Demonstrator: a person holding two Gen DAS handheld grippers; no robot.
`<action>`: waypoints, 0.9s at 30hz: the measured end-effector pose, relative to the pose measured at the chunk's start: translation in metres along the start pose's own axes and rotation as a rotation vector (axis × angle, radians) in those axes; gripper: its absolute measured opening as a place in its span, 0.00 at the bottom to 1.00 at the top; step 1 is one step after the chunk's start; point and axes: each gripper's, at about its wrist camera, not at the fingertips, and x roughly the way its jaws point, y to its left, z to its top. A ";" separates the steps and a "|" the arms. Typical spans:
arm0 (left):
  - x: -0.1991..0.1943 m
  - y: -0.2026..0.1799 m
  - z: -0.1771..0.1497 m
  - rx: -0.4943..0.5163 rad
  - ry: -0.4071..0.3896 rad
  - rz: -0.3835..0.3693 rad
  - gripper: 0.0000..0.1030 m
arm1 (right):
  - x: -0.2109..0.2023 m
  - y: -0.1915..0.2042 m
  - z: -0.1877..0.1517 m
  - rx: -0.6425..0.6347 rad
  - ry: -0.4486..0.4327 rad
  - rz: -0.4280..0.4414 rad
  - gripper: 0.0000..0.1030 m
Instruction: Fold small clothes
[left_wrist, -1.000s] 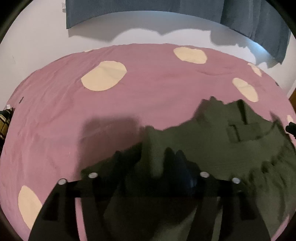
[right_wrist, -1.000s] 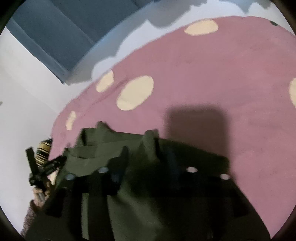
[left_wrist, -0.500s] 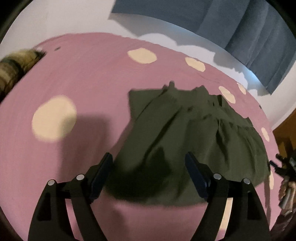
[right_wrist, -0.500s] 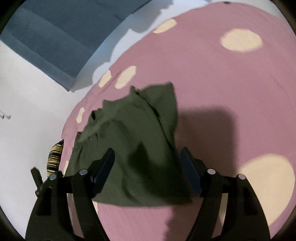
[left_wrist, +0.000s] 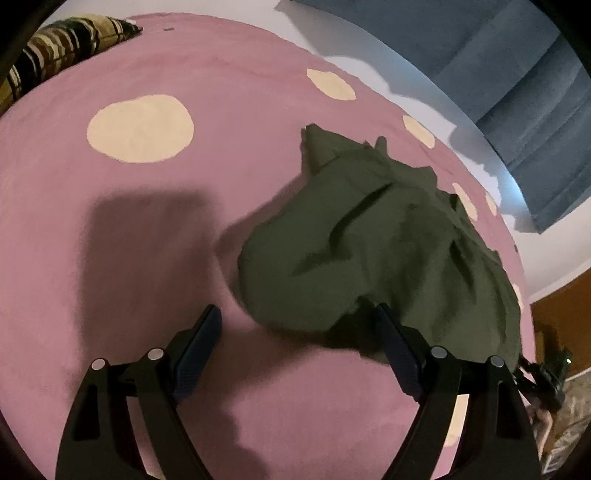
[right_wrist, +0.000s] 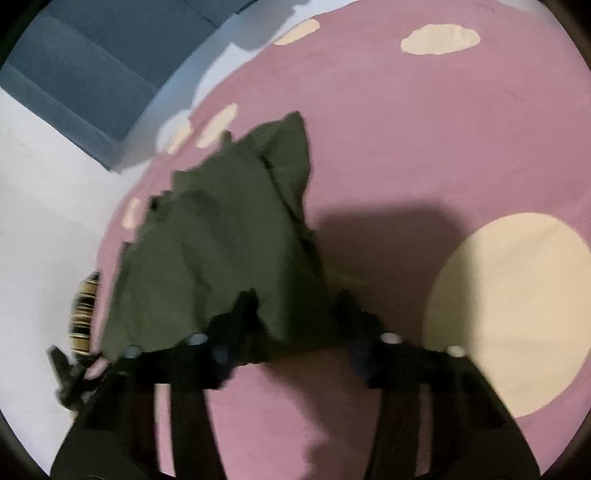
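My left tongs (left_wrist: 295, 336) spread wide, holding nothing, hovering just short of garment hem. Right tongs (right_wrist: 295, 314) also apart, empty, blurred. Green garment (left_wrist: 369, 236) lies rumpled on pink bedspread (left_wrist: 147, 229), at 1 o'clock from left tongs, dropped flat for smoothing, I judge. Striped pillow (left_wrist: 55, 51) far at 10 o'clock.

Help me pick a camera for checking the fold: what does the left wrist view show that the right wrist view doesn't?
Only the left wrist view shows a large striped cushion at the sheet's far corner, brown furniture at right, and the other gripper small at the right edge.

Only the right wrist view shows a cloud-shaped cream patch.

Both show the green garment crumpled on the pink spotted sheet, the blue curtain, and open tongs on the left gripper and right gripper, holding nothing.
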 end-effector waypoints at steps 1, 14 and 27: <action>0.002 -0.003 0.001 0.007 -0.002 0.024 0.80 | 0.001 -0.003 0.000 0.001 -0.002 0.000 0.34; 0.013 -0.018 -0.005 0.097 -0.020 0.187 0.80 | -0.005 -0.017 -0.005 0.004 -0.029 0.031 0.29; 0.012 -0.018 -0.004 0.095 -0.017 0.173 0.80 | -0.052 -0.001 -0.002 0.054 -0.149 -0.075 0.51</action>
